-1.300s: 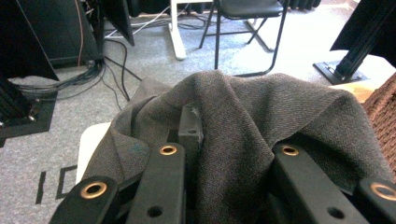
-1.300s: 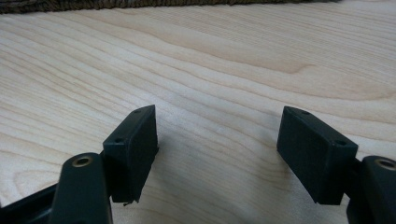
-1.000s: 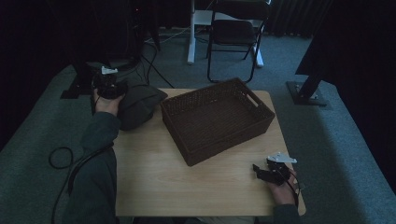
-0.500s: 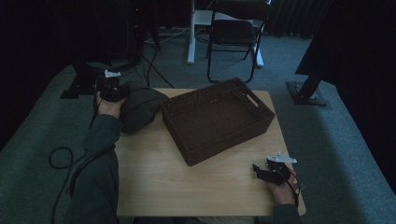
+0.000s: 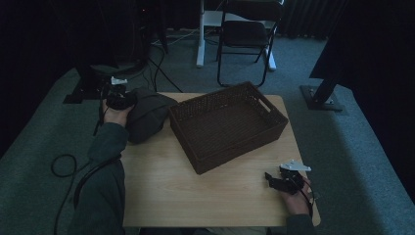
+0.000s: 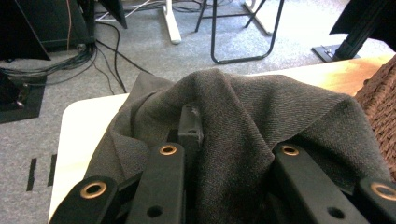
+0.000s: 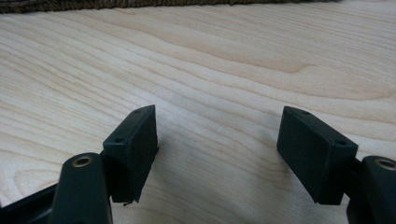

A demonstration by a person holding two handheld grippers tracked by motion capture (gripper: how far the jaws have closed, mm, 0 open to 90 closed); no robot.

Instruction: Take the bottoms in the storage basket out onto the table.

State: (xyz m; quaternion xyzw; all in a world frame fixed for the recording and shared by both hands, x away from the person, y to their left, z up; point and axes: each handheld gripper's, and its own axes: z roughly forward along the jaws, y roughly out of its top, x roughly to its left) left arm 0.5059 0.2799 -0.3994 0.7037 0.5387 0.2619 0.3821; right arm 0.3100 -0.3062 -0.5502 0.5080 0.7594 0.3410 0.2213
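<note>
Left gripper lifted grey cloth — fingers clamped

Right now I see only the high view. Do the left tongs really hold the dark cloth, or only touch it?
Observer: They hold it. In the left gripper view the left tongs are shut on a fold of the grey cloth.
Operator: And the other pair?
Observer: The right tongs stand open over bare table, with nothing between them.
Operator: Is anything near them?
Observer: The basket rim crosses the top of the right gripper view, apart from the tongs.
</note>
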